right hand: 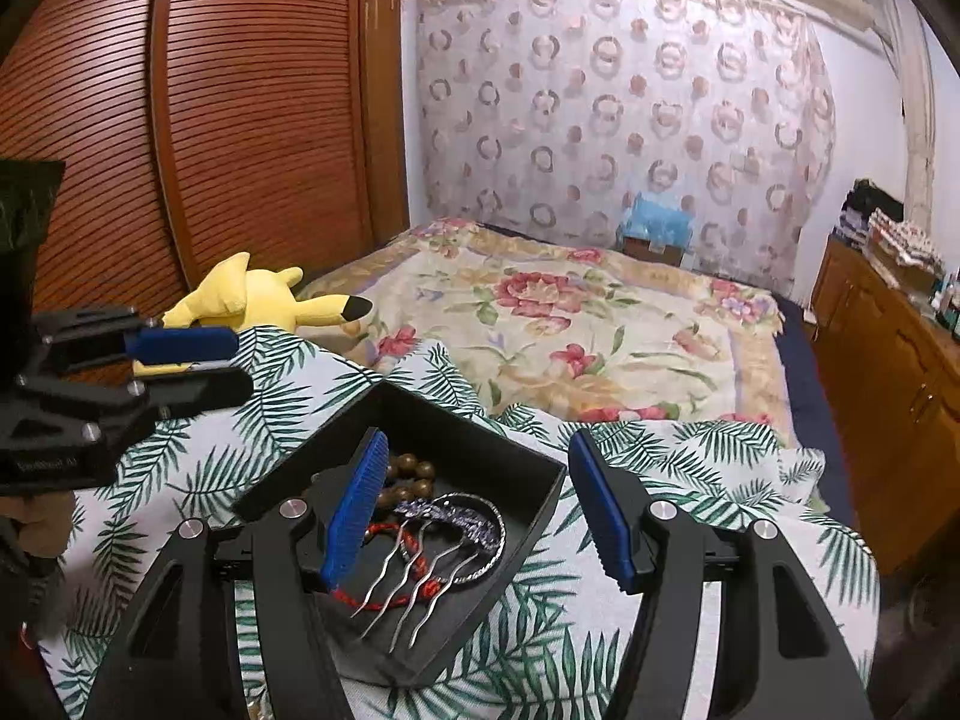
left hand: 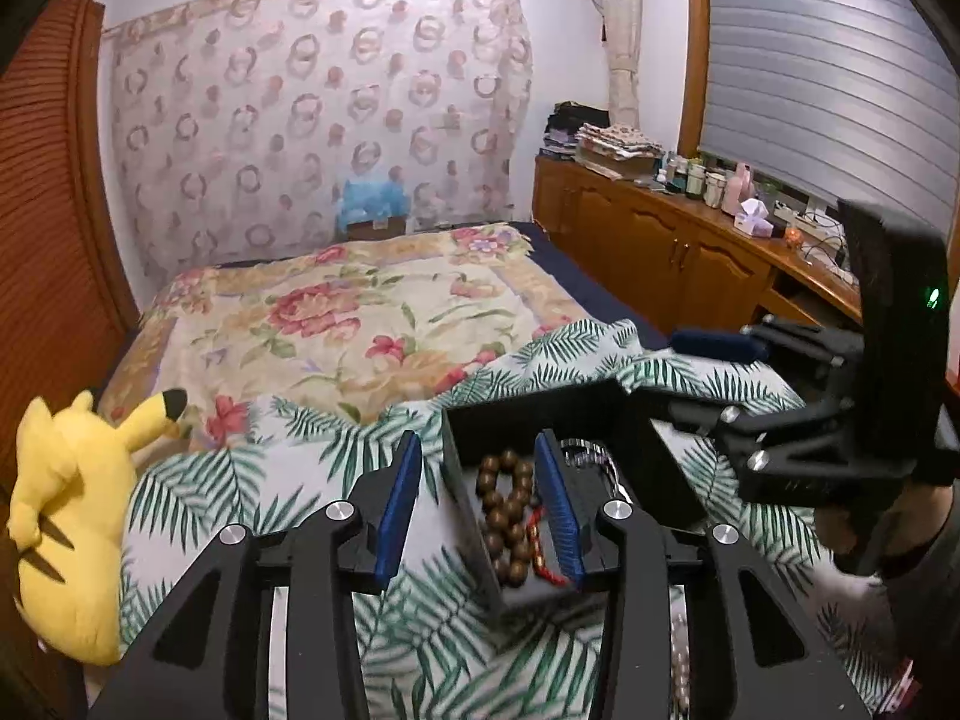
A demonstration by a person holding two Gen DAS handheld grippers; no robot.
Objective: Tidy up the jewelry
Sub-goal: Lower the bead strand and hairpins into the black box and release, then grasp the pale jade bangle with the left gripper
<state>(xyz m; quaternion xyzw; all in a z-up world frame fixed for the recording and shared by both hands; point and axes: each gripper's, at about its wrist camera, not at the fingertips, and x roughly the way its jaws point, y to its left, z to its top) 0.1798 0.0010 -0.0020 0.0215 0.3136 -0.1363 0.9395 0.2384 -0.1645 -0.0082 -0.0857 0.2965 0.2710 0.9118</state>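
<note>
A black open box (left hand: pixel 528 405) (right hand: pixel 480 426) sits on a palm-leaf cloth (left hand: pixel 312 468) on the bed. Inside lie a brown wooden bead bracelet (left hand: pixel 504 510) (right hand: pixel 414 477), a red cord (left hand: pixel 540 546) (right hand: pixel 372 600), a silver hair comb with a purple sparkly top (right hand: pixel 432 546) and a thin silver bangle (right hand: pixel 489 552). My left gripper (left hand: pixel 477 510) (right hand: pixel 204 366) is open, straddling the box's left wall with nothing pressed between its pads. My right gripper (right hand: pixel 477 516) (left hand: pixel 690 375) stands open over the box's right part, empty.
A yellow plush toy (left hand: pixel 72 516) (right hand: pixel 252 300) lies at the cloth's left edge. A floral blanket (left hand: pixel 336 318) covers the bed beyond. A louvred wooden wardrobe (right hand: pixel 180 120) stands left, a wooden sideboard (left hand: pixel 660 234) with bottles right. A pale bead strand (left hand: pixel 681 660) lies near the bottom right.
</note>
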